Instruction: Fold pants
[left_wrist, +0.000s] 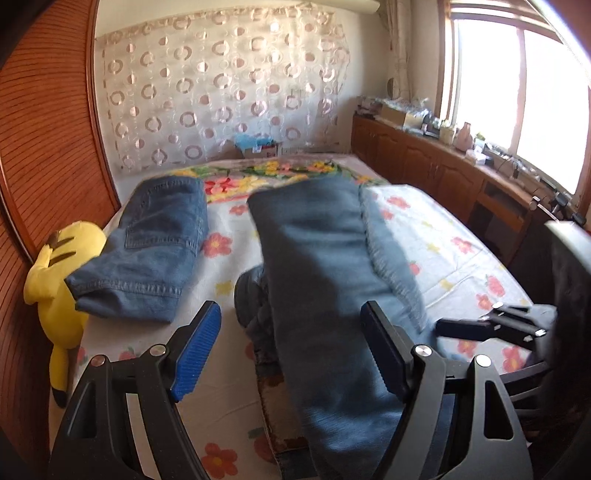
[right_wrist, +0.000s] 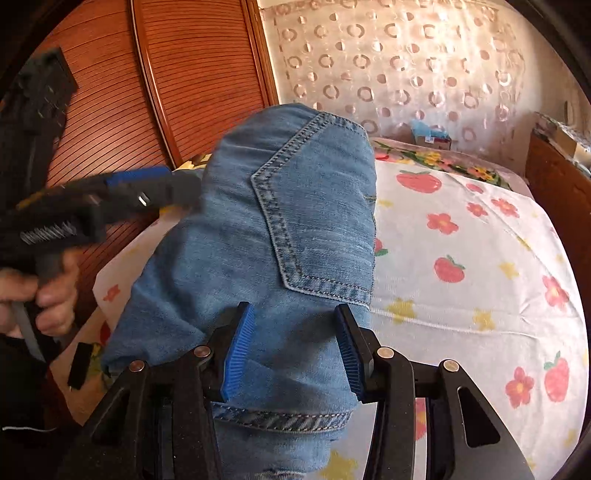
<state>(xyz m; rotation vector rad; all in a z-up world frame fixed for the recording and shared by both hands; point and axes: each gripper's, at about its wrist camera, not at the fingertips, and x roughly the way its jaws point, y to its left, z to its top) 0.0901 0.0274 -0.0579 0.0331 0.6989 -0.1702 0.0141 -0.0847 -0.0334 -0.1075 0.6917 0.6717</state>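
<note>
At the far left of the left wrist view a yellow plush toy (left_wrist: 55, 280) leans between the wooden slatted wall (left_wrist: 40, 155) and the bed (left_wrist: 443, 236), and just beside it a pair of folded dark jeans (left_wrist: 147, 251) lies flat on the flowered sheet. Right of that comes the left hand-held gripper (left_wrist: 291, 350), its blue pads standing wide apart and clamped on nothing, with denim passing between and beneath them without either pad pressing it. That denim is the light blue jeans (left_wrist: 317, 266), a long folded strip whose long axis runs away from both grippers toward the patterned curtain (left_wrist: 221, 88). In the right wrist view its back pocket faces up, and the near end sits between the pads of the right hand-held gripper (right_wrist: 291, 350), which look closed onto the fabric at a middling width, though the contact is hard to confirm. The right gripper is thus the nearer one to the pants, at their near end, while the left hangs beside their left edge. Judging from this, the next fold would carry the near end away along that long axis.
</note>
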